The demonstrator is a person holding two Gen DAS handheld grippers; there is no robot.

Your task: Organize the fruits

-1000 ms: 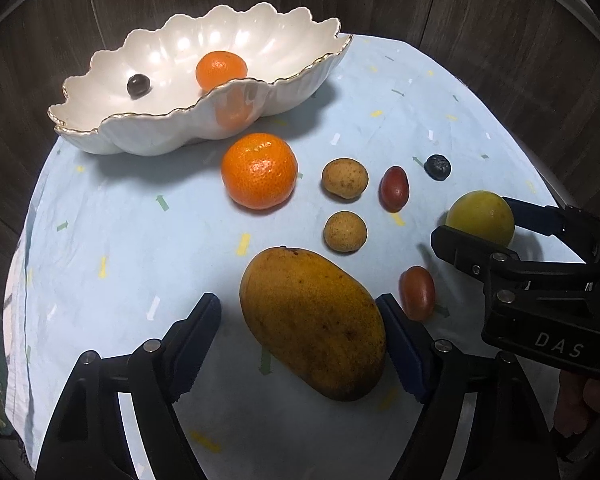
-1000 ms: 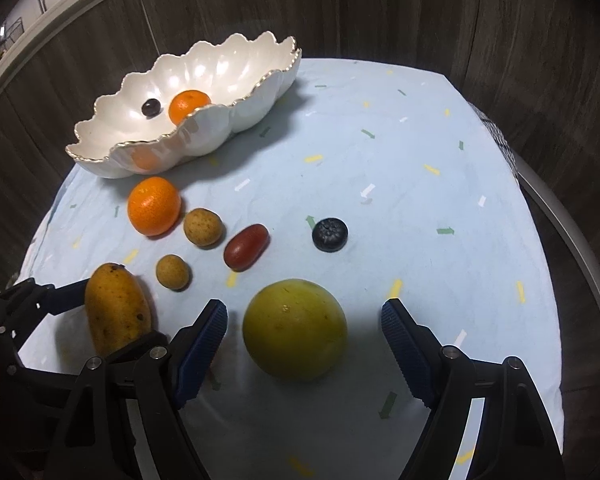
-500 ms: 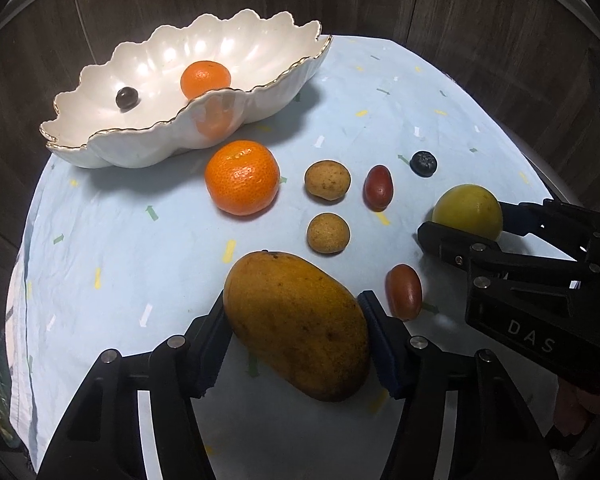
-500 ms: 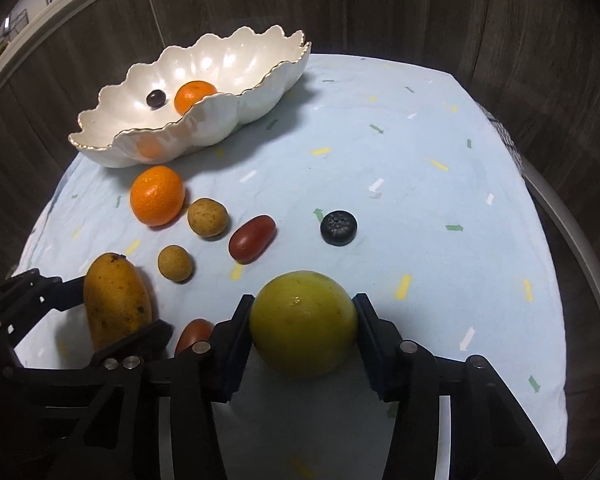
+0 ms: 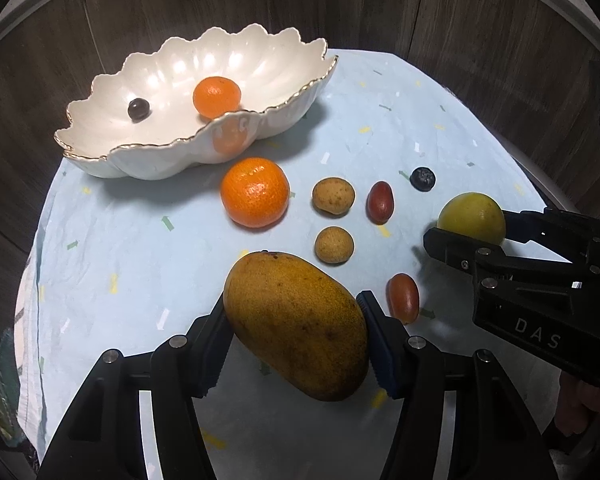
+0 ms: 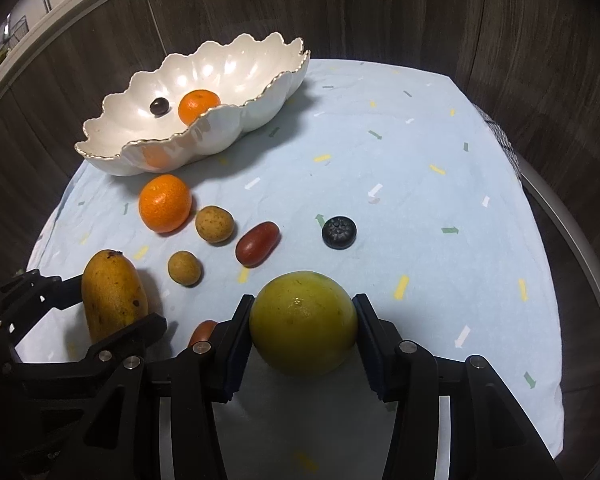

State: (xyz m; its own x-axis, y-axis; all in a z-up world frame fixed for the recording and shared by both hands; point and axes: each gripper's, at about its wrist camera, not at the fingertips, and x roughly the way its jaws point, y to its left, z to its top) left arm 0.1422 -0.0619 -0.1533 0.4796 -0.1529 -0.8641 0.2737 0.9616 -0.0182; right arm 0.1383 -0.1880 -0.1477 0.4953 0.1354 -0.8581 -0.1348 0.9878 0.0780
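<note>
**Both grippers clamped on fruit**

Left wrist view: my left gripper is squeezing the mango, both pads touching its sides, on the blue cloth. A red tomato is lying just beside it. The bowl at the back is holding a small orange and a dark berry.

Right wrist view: my right gripper is gripping the yellow round fruit, both pads pressing on it. A blueberry is sitting near, ahead.

A: Surface noted: table draped in pale blue cloth with confetti marks.

B: Bowl recorded on it. Beside the bowl, orange; beyond that, two brown fruits, red fruit, blueberry.
</note>
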